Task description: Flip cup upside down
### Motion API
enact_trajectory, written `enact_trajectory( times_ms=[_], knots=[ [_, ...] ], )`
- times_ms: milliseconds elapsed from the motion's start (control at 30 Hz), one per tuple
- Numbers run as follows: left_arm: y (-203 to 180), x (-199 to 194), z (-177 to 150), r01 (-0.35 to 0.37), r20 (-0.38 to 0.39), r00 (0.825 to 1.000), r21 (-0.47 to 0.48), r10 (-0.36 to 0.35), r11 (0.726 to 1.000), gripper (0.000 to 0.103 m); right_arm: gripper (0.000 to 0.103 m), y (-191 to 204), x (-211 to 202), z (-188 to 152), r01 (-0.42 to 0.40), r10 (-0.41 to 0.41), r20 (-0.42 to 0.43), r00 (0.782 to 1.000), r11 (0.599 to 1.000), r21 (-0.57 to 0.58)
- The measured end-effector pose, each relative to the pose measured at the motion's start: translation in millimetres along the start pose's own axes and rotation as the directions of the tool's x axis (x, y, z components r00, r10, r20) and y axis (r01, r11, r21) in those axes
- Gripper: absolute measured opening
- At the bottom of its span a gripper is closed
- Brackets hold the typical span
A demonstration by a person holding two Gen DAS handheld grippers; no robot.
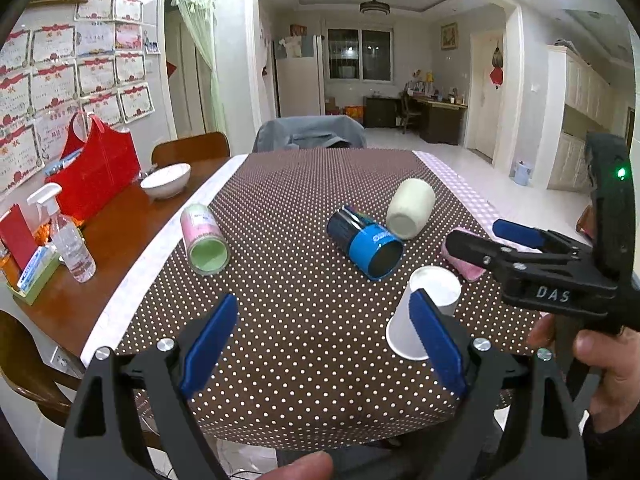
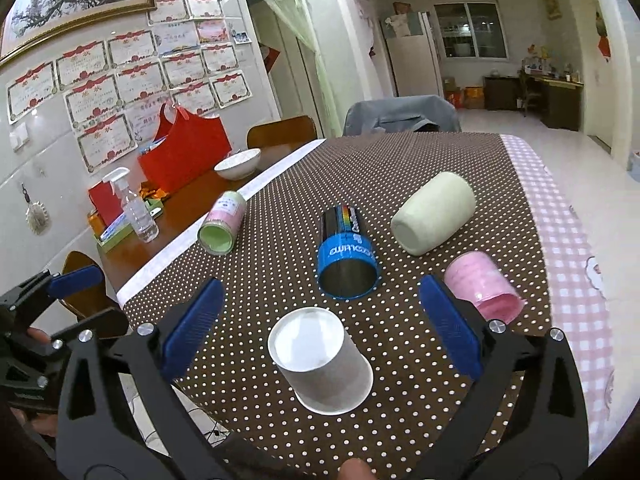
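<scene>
A white paper cup [image 2: 320, 364] stands upside down, wide mouth down and flat base up, near the front edge of a table covered by a brown cloth with white polka dots [image 2: 420, 184]. In the right wrist view the cup sits between the two blue-padded fingers of the right gripper [image 2: 320, 328], which are spread wide and touch nothing. In the left wrist view the same cup [image 1: 424, 312] shows just behind the right-hand finger of the left gripper [image 1: 320, 344], also spread wide and holding nothing.

Further back lie four more cups, all on their sides: a blue and black metal cup [image 2: 346, 256] with its open mouth facing the camera, a pale cream ceramic cup [image 2: 434, 212] to its right, a pink ribbed plastic cup [image 2: 482, 286] near the right gripper's finger, and a pink and green cup [image 2: 222, 222] by the cloth's left edge (it lies well apart from the others).

On bare wood to the left stand a white bowl [image 2: 238, 163], a clear spray bottle [image 2: 136, 208] and a red bag [image 2: 186, 152].
</scene>
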State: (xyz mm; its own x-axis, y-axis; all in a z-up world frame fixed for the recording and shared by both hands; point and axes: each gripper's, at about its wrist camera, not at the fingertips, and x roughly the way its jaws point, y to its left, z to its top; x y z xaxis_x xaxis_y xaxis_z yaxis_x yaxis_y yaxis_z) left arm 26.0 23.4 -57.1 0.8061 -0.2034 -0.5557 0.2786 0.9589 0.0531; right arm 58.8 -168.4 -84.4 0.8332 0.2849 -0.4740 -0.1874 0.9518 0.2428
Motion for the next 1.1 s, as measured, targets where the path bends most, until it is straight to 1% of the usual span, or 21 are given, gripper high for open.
enact_trajectory(
  times_ms=[300,500,767,1100],
  knots=[
    [-9.4,-20.4,13.6,-0.050,0.064,0.997,0.010,0.050,0.999,0.086,0.097,4.7,-41.8,21.1,0.023,-0.024,0.064,0.998,1.000,0.015],
    [-15.2,-31.8,21.2,-0.082,0.095,0.992,0.010,0.081,0.997,0.086,0.097,6.1,-69.6,28.6,0.043,-0.046,0.104,0.994,0.999,0.028],
    [-20.3,-49.1,29.2,-0.132,0.132,0.983,0.000,0.131,0.991,0.086,0.097,10.2,-102.3,28.1,0.076,-0.080,0.162,0.984,0.997,0.034],
    [-26.9,-66.9,31.2,-0.158,0.163,0.974,-0.016,0.159,0.987,0.086,0.097,16.2,-123.4,20.7,0.117,-0.122,0.208,0.971,0.992,0.037]
  ],
)
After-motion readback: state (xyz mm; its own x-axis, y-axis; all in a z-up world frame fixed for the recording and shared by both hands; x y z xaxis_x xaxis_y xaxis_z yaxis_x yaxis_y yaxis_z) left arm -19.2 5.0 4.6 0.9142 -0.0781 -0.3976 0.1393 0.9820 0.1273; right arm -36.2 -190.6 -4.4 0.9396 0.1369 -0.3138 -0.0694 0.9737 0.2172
